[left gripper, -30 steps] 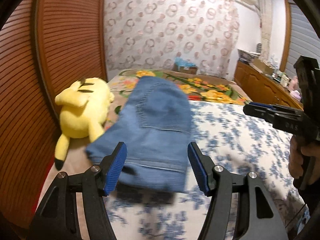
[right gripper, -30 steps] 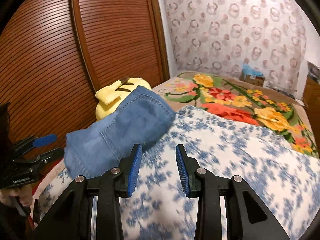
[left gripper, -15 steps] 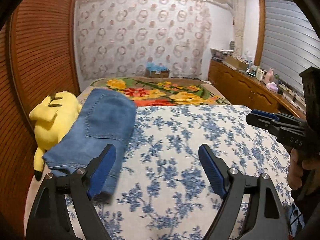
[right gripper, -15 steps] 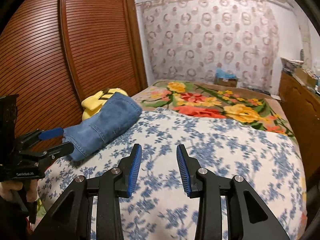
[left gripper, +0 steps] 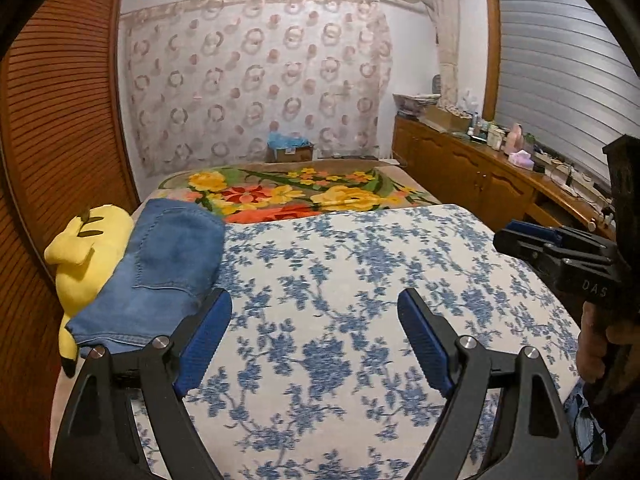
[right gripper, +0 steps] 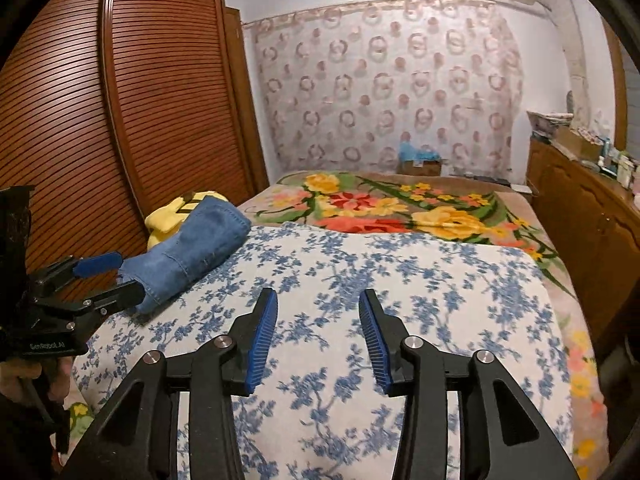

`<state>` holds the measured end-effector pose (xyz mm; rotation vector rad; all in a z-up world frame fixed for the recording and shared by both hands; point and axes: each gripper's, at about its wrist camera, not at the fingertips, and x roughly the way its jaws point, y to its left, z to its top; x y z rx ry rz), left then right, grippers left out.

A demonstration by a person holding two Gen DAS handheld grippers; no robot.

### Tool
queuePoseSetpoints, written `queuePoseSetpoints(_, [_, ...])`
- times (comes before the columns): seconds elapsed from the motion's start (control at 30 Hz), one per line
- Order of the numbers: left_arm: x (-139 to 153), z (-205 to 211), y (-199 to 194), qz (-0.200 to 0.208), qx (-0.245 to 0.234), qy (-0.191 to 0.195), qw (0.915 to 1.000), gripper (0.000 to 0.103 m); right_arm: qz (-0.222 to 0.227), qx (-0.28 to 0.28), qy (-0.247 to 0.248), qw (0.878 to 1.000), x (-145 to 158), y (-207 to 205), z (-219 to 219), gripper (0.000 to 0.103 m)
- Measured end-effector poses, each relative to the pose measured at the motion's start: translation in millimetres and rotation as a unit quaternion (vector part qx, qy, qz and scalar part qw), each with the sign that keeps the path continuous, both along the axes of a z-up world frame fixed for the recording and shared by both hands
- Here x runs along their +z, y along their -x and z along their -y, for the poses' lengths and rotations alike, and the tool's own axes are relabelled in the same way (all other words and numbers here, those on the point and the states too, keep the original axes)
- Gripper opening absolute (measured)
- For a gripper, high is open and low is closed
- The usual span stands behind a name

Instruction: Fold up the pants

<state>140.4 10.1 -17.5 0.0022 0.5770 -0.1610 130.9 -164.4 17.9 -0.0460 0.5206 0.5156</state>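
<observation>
The folded blue jeans [left gripper: 160,272] lie on the left side of the bed, leaning on a yellow plush toy [left gripper: 86,256]. They also show in the right wrist view [right gripper: 192,248]. My left gripper [left gripper: 314,336] is open and empty, held above the blue-flowered cover just right of the jeans; it also shows in the right wrist view [right gripper: 108,276]. My right gripper [right gripper: 318,336] is open and empty over the middle of the cover; it also shows in the left wrist view [left gripper: 532,238] at the right.
A blue-flowered white cover [left gripper: 360,280] lies over the bed, with a flowered blanket [left gripper: 288,192] beyond it. A brown slatted wardrobe [right gripper: 100,128] stands on the left. A wooden counter [left gripper: 500,168] with clutter runs along the right. A cardboard box [left gripper: 290,152] sits by the far wall.
My left gripper has drawn back and to the right, off the jeans, which stay folded by the plush toy. My right gripper has opened wider and pulled back from the jeans.
</observation>
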Motion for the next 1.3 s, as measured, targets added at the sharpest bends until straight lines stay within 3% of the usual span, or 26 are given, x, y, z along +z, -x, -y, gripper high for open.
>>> queuePoseSetpoints(0.13, [2,16,2,0.002,-0.017,-0.002,0.9999,0.084,0.004,-0.014,-0.003,1.0,7,8,13,0.05])
queuePoseSetpoints(0.2, [5,25,4,0.004,-0.027,0.001,0.9996,0.072,0.006,-0.02,-0.003,1.0,9,13,20,0.051])
queuePoseSetpoints(0.27, [8,32,5,0.006,-0.028,-0.004,0.9996,0.051,0.007,-0.025,-0.004,1.0,13,18,25,0.051])
queuePoseSetpoints(0.43, [19,47,9,0.011,-0.034,-0.002,0.9994,0.049,0.013,-0.036,-0.005,0.999,22,29,36,0.053])
queuePoseSetpoints(0.5, [25,50,9,0.013,-0.031,0.002,0.9994,0.056,0.018,-0.04,-0.006,0.999,28,33,41,0.054])
queuePoseSetpoints(0.57, [30,51,11,0.019,-0.033,0.009,0.9992,0.081,0.023,-0.042,-0.007,0.999,32,36,44,0.058])
queuePoseSetpoints(0.67, [39,52,16,0.032,-0.036,0.017,0.9987,0.103,0.031,-0.045,-0.01,0.998,35,41,49,0.064])
queuePoseSetpoints(0.87, [50,53,25,0.048,-0.024,0.009,0.9985,0.103,0.04,-0.05,-0.014,0.998,36,46,55,0.08])
queuePoseSetpoints(1.1, [58,49,29,0.047,0.016,-0.012,0.9987,0.103,0.057,-0.056,-0.014,0.997,39,51,54,0.082])
queuePoseSetpoints(1.3, [61,42,37,0.051,0.013,-0.001,0.9986,0.103,0.072,-0.062,-0.019,0.995,39,58,52,0.083])
